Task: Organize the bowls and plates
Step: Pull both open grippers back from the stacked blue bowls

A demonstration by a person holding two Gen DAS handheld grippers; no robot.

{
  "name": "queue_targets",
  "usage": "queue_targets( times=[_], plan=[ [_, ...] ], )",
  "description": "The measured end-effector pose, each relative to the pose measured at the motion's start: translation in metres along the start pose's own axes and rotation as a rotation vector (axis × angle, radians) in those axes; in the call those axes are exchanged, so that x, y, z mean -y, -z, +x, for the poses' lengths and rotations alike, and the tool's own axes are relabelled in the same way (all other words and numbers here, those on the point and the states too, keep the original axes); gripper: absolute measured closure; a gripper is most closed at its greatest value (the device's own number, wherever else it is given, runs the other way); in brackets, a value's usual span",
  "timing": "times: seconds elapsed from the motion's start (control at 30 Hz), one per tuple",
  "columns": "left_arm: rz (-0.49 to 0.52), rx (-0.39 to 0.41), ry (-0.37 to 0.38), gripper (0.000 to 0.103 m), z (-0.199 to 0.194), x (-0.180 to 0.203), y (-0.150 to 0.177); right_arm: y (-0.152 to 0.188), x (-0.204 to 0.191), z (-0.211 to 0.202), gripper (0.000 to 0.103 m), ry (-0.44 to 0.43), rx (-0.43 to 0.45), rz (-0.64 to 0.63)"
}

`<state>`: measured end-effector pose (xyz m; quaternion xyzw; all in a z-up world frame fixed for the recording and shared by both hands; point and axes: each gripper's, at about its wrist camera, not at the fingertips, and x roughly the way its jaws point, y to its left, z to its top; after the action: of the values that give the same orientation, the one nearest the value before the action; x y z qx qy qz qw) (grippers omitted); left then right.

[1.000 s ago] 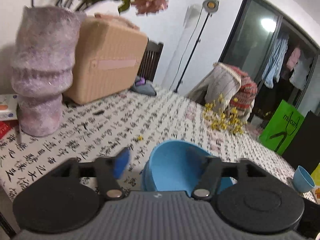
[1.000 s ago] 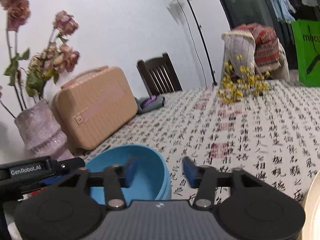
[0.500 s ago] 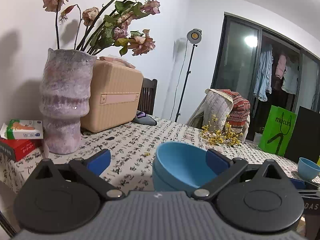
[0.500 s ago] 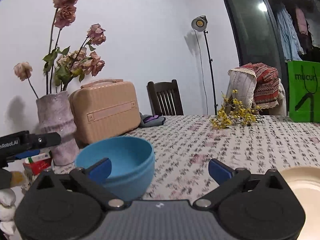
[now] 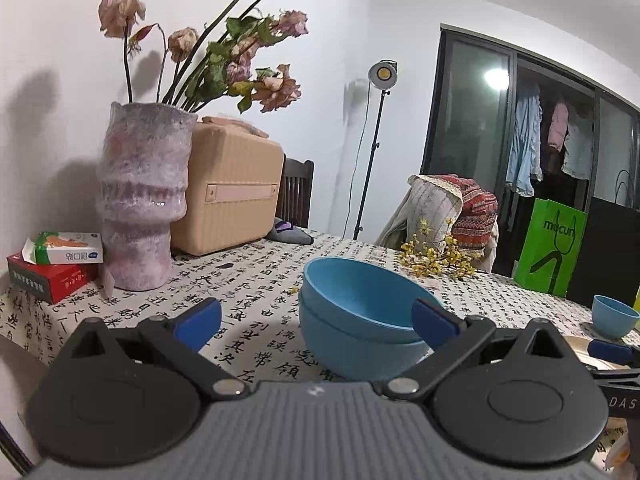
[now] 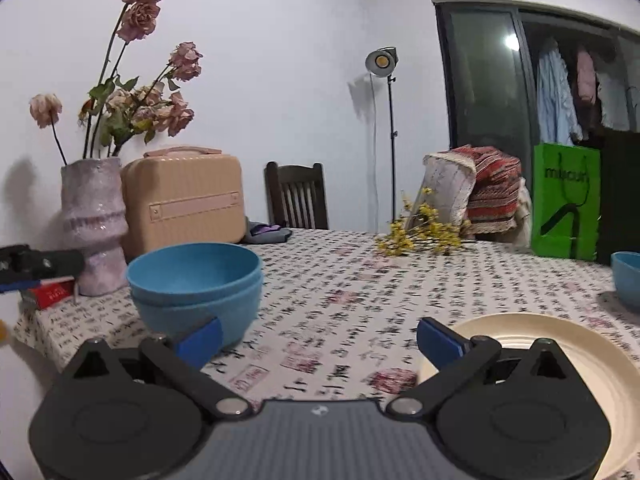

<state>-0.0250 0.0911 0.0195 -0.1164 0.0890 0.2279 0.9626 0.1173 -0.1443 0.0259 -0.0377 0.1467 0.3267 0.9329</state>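
Two blue bowls (image 5: 360, 316) sit nested in a stack on the patterned tablecloth; the stack also shows in the right wrist view (image 6: 196, 284). My left gripper (image 5: 316, 322) is open and empty, just in front of the stack. My right gripper (image 6: 318, 338) is open and empty, to the right of the stack. A cream plate (image 6: 560, 364) lies at the lower right, close to the right finger. A small blue bowl (image 5: 614, 316) stands further right; its edge shows in the right wrist view (image 6: 628, 276).
A purple vase (image 5: 140, 200) with dried roses, a tan case (image 5: 232, 196) and boxes (image 5: 52, 268) stand at the table's left end. Yellow dried flowers (image 6: 420, 234) lie at the far side. A chair (image 6: 298, 198) and a green bag (image 6: 566, 204) stand beyond the table.
Both grippers opened and drew back from the blue bowl, which now rests nested on the second bowl on the table. The plate came into the right wrist view.
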Motion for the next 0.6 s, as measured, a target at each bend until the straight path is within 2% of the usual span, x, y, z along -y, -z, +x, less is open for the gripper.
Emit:
queue_targets(
  times=[0.27,0.6],
  plan=[
    [0.016,0.012,0.053,0.000,0.003,0.020,0.002,0.005,0.020,-0.014,0.000,0.046,-0.004,0.023],
    [0.084,0.023,0.120,0.000,0.018,0.057,0.005,0.007,0.052,-0.020,0.000,0.109,0.014,0.065]
  ],
)
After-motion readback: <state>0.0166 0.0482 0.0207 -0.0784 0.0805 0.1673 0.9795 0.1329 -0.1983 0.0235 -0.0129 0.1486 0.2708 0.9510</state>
